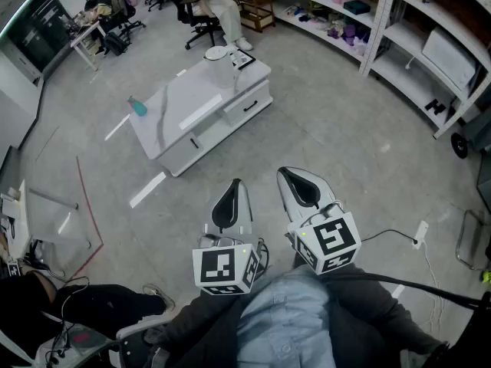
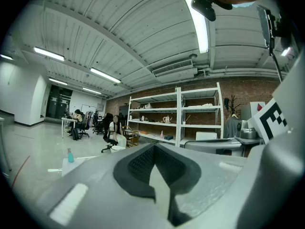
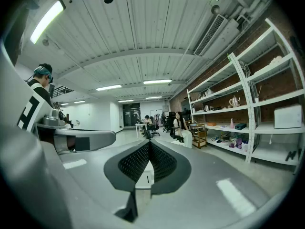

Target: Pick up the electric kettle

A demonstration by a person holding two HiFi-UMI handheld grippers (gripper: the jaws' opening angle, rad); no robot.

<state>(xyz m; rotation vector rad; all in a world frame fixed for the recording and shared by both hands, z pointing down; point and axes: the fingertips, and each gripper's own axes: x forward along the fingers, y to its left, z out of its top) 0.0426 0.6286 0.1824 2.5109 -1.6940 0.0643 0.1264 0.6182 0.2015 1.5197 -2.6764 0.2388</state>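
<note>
The white electric kettle [image 1: 218, 66] stands upright at the far end of a low white table [image 1: 184, 121] with drawers, well ahead of me across the floor. In the head view both grippers hang close to my body, far short of the table. My left gripper [image 1: 235, 182] has its jaws together with nothing between them. My right gripper [image 1: 285, 172] is likewise shut and empty. In the left gripper view the shut left gripper [image 2: 153, 145] hides most of the kettle [image 2: 117, 148]. The right gripper [image 3: 149, 142] points level into the room.
A teal bottle [image 1: 137, 107] stands at the table's near left end. A person sits on an office chair [image 1: 205, 14] behind the table. White shelving [image 1: 399, 29] lines the right side. A cable with a power strip [image 1: 420, 234] lies on the floor at right.
</note>
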